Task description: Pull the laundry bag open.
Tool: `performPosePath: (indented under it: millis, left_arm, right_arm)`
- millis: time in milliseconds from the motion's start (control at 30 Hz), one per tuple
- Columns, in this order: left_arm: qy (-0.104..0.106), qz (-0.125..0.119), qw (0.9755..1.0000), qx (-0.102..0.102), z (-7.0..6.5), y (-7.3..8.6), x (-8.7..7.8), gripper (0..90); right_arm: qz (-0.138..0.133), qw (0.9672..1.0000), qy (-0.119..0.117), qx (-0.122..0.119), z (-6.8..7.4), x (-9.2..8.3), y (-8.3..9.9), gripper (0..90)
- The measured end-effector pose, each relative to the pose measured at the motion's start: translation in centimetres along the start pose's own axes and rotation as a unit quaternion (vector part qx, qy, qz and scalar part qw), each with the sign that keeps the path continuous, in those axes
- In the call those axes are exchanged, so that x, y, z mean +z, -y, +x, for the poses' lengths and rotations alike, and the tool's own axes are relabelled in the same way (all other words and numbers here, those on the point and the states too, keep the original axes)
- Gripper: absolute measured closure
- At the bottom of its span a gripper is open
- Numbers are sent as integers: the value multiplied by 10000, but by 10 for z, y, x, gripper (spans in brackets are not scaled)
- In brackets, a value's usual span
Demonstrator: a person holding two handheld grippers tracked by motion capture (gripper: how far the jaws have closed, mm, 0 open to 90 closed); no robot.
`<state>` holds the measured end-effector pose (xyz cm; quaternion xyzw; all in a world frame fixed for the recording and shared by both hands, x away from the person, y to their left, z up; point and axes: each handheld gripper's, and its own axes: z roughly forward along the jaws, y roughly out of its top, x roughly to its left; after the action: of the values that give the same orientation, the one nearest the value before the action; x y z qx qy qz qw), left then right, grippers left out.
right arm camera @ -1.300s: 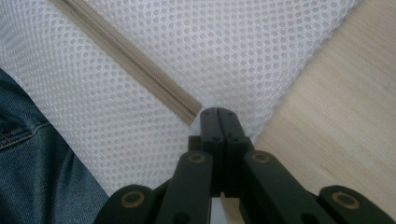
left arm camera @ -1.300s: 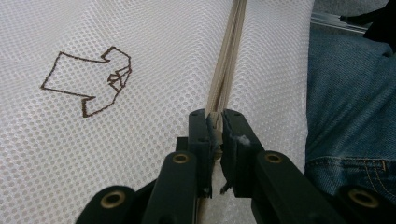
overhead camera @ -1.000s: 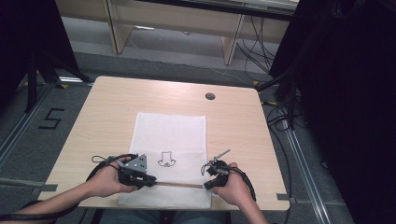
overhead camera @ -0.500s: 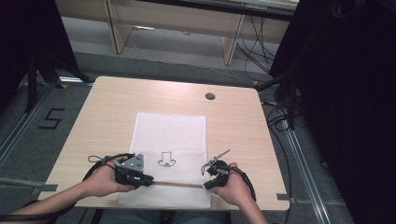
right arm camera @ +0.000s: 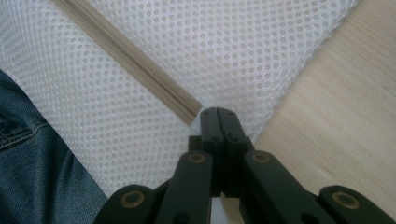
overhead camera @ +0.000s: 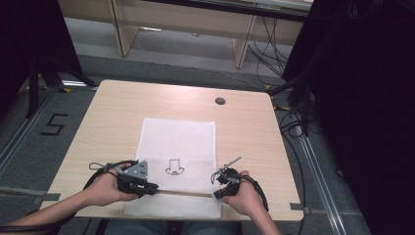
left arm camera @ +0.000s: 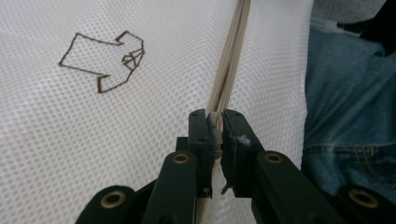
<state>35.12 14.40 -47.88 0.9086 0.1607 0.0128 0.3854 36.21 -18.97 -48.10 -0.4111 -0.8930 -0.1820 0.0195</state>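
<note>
A white mesh laundry bag (overhead camera: pixel 177 152) lies flat on the near middle of the wooden surface (overhead camera: pixel 112 112), its near edge hanging over toward the person's jeans (left arm camera: pixel 345 107). A beige zipper (overhead camera: pixel 182 193) runs across it near that edge, below a stitched shirt emblem (overhead camera: pixel 174 167). The left tool (left arm camera: pixel 215 122) is clenched on the zipper's left end, the tape pinched between its jaws. The right tool (right arm camera: pixel 218 113) is clamped tight at the zipper's right end. Both hands rest low on the bag, forearms coming in from the near edge. A round cable port (overhead camera: pixel 220 101) sits well beyond.
</note>
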Motion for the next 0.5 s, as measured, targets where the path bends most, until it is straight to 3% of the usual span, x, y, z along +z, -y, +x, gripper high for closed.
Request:
performPosePath:
  millis: [100,167,233,267,367,500]
  left_arm:
    - [-28,-1,10000,27,1,1,-1,820]
    - [-22,-4,10000,-73,2,3,-4,820]
    - [-38,16,10000,-56,3,3,-5,820]
    - [-57,4,10000,-26,3,4,-5,820]
    - [-49,-10,10000,-17,3,4,-5,820]
    - [-30,-47,10000,-28,4,4,-5,820]
  right_arm:
    - [-1,10000,-1,4,0,0,0,900]
    - [-6,10000,-3,-6,0,0,0,900]
    - [11,9999,-50,126,2,0,0,900]
    - [0,10000,15,29,0,0,0,900]
    - [14,9999,-45,121,2,0,0,900]
    - [-47,10000,-16,-59,0,0,0,900]
